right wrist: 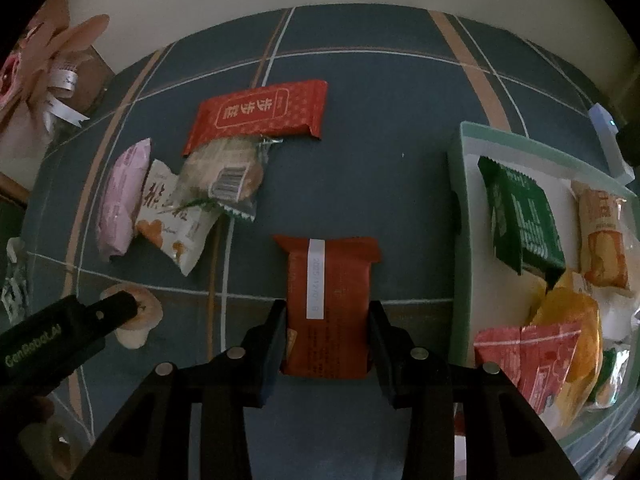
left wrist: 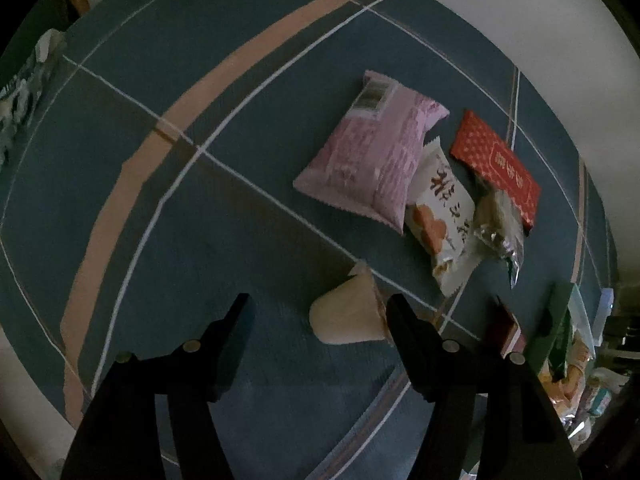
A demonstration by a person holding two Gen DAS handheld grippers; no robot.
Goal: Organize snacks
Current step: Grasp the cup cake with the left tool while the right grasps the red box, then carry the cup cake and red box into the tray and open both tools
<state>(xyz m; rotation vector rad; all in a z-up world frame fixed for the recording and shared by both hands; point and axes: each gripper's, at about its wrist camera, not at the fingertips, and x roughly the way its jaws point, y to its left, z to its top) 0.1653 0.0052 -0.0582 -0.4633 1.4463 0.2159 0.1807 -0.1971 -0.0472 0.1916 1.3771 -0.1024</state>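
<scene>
My right gripper [right wrist: 328, 328] is shut on a dark red snack packet [right wrist: 328, 300] with a white date strip, held just left of the pale green tray [right wrist: 456, 240]. My left gripper [left wrist: 319, 304] hangs open over the blue checked cloth. A cream jelly cup [left wrist: 344, 316] lies on its side between its fingertips, close to the right finger [left wrist: 400, 320]. That cup [right wrist: 136, 316] also shows in the right wrist view under the left gripper's finger [right wrist: 112, 310]. Further out lie a pink packet [left wrist: 372, 160], a white packet with orange hearts [left wrist: 444, 216], a clear biscuit packet [right wrist: 224, 176] and a long red packet [right wrist: 260, 116].
The tray holds several packets: a green one [right wrist: 524, 224], an orange one [right wrist: 604, 248], a yellow one [right wrist: 576, 320] and a red one [right wrist: 528, 356]. A pink ribboned decoration [right wrist: 60, 60] stands at the far left corner. A cream wall runs behind the table's far edge.
</scene>
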